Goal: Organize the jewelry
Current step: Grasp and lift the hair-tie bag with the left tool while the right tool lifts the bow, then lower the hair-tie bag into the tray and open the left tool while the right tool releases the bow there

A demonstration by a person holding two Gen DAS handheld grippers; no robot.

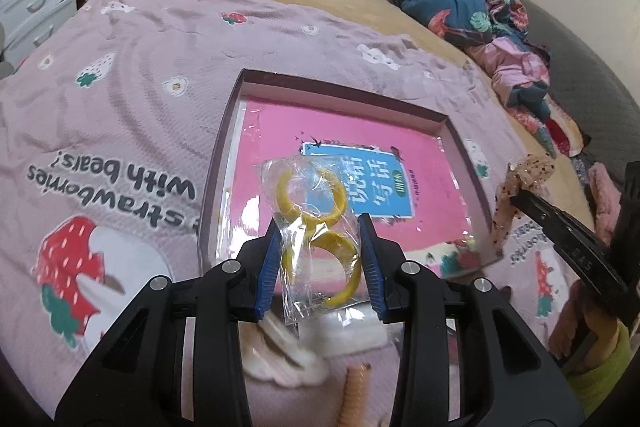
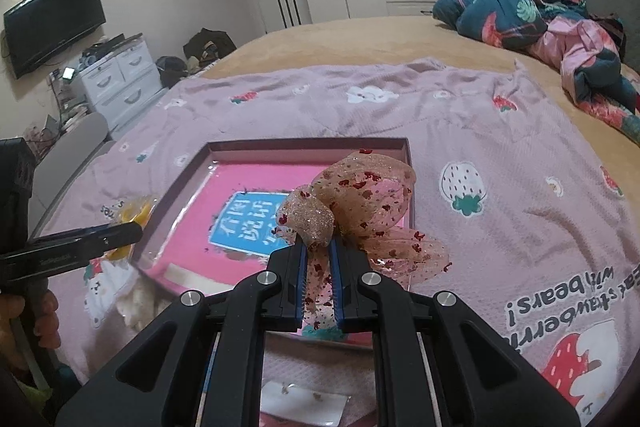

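My left gripper (image 1: 320, 227) is shut on a clear plastic bag of yellow hoop earrings (image 1: 318, 227), held above the near edge of an open shallow box (image 1: 216, 163) with a pink book in it. My right gripper (image 2: 319, 245) is shut on a glittery pink bow hair clip (image 2: 360, 199) with red specks, held over the box's (image 2: 408, 163) near right part. The bow (image 1: 520, 187) and right gripper (image 1: 516, 197) show at the right in the left wrist view. The left gripper (image 2: 136, 231) and the yellow earrings (image 2: 136, 213) show at the left in the right wrist view.
The box lies on a pink strawberry-print blanket (image 1: 120, 87) on a tan bed (image 2: 360, 39). White items (image 1: 288, 359) lie below the left gripper. A small white card (image 2: 300, 403) lies below the right gripper. Crumpled bedding (image 2: 540, 15) is piled at the far right.
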